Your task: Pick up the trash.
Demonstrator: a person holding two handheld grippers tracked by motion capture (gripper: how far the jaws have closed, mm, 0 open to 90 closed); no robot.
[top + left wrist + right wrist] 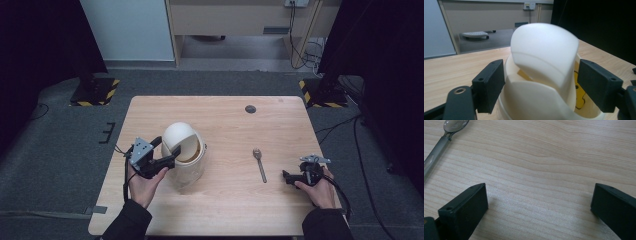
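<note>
Grey carpet runs around the light wooden table (225, 210), with yellow-and-black striped stand bases at its far corners and black curtains to either side. On the left half of the table stands a cream container (187, 167) with a domed swing lid (178, 136) — the lid is tipped up, and I can see a brownish interior past its edge.

My left gripper (167, 160) is right at that container. In the left gripper view the jaws stand wide, one on each side of the lid (544, 55), with the container's rim (506, 110) below them. The pads sit just beside the white plastic and I see a gap on both sides, so nothing is clamped. Yellow markings with a black outline show inside the container, to the right of the lid.

My right gripper (286, 176) rests low over the table's right side, well apart from the container. Its jaws are spread wide in the right gripper view with bare wood grain between them — nothing held. A metal spoon (259, 164) lies just left of that gripper, bowl pointing away from me; the right gripper view catches it (441, 142) at the upper left.
</note>
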